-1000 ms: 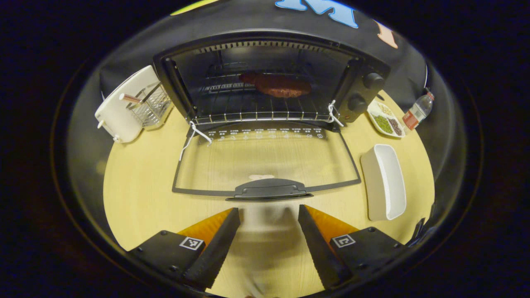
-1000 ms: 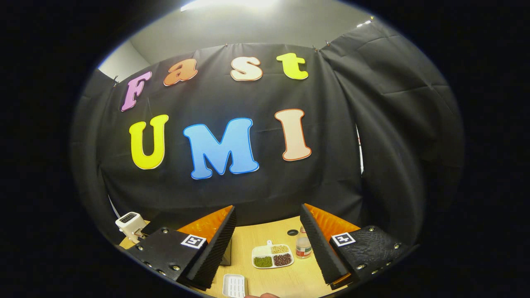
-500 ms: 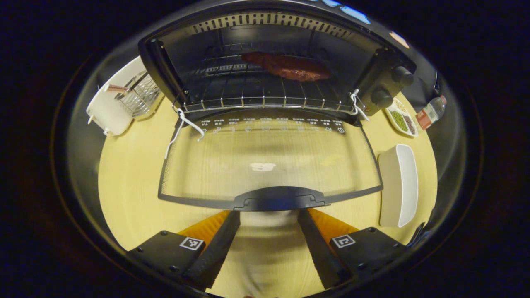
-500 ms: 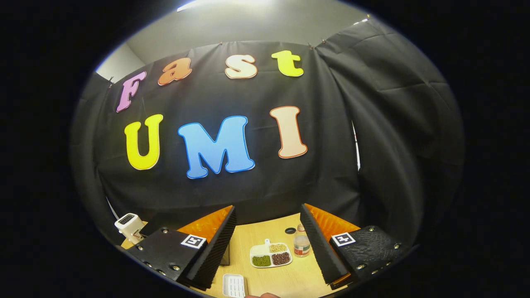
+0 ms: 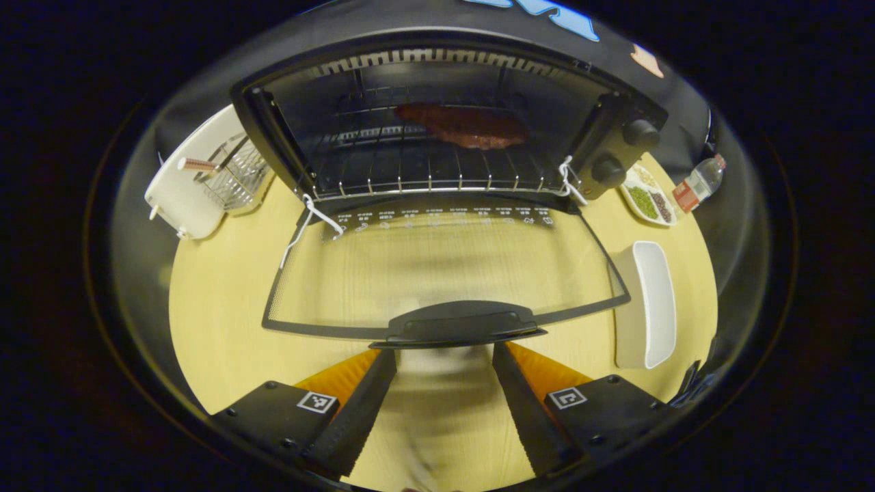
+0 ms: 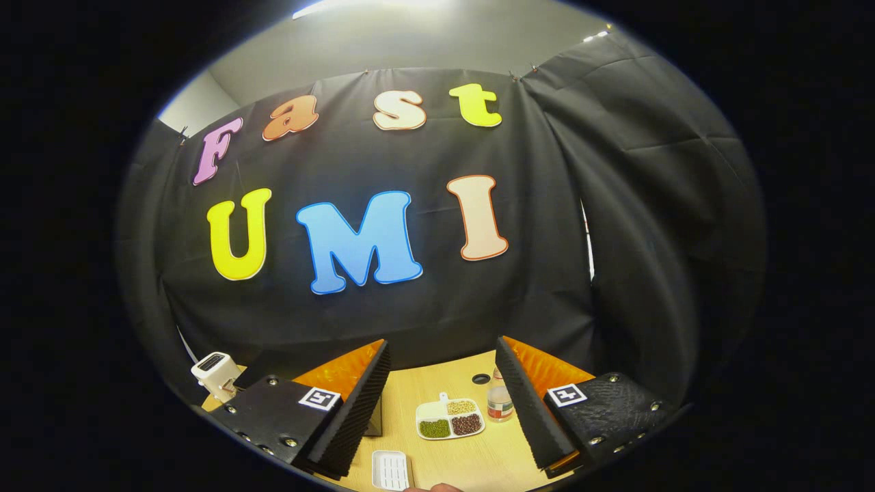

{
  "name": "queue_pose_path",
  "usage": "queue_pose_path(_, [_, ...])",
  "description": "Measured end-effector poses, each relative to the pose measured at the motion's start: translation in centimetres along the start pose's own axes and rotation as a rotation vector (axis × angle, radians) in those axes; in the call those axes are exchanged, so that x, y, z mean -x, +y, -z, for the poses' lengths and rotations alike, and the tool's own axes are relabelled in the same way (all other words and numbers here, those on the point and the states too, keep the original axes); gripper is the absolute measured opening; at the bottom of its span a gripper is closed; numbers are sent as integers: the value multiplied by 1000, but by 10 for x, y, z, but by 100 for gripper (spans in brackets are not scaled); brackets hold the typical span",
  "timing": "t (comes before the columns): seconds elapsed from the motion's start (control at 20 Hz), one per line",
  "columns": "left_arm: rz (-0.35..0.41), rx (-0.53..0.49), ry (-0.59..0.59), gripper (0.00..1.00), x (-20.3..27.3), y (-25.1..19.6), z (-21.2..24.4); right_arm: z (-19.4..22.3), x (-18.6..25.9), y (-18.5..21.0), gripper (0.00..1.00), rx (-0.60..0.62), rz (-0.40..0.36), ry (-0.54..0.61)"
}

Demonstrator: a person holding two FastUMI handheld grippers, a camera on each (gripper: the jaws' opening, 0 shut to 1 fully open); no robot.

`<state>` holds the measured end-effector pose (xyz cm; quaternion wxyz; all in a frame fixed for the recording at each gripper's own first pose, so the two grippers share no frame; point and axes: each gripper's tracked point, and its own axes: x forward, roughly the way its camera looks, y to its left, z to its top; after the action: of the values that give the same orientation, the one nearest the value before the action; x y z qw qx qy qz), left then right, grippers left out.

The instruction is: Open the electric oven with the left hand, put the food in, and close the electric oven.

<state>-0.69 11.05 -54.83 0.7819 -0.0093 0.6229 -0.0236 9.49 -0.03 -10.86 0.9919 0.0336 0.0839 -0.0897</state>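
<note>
Oven [image 5: 444, 130] door [image 5: 444, 273] flat — fingers [image 5: 355, 403] parted, near handle [image 5: 465, 322]

Both views are round fisheye pictures, and straight lines bow strongly toward the rim. In the left gripper view the light is warm and fairly dim. The wooden table [image 5: 225, 301] glows yellow, brightest around the centre, and darkens toward the rim from 3 to 9 o'clock. The oven [image 5: 437, 130] cavity at 12 o'clock is dark, with thin glints along its wire rack. The glass door [image 5: 444, 266] carries soft, smeared reflections, and the table near 6 o'clock looks blurred. In the right gripper view a ceiling light [image 6: 362, 7] glares white at 12 o'clock. The black cloth below is evenly lit and sharp, fading into shadow at 3 and 9 o'clock.
</note>
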Motion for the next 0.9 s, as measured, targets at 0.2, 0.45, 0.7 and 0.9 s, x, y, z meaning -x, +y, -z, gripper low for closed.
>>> queue_pose_path(0.2, [14, -5, -58, 92, 22, -1, -9, 4, 2, 11, 94, 3, -23, 13])
queue_pose_path(0.45, [26, 2, -113, 96, 40, -2, -20, 3, 4, 19, 94, 6, -47, 14])
queue_pose_path(0.7, [23, 2, -159, 96, 53, -2, -33, -1, 8, 13, 95, 1, -40, 6])
queue_pose_path(0.9, [17, -21, -187, 96, 59, -3, -44, 3, 8, 4, 95, -8, -26, 13])
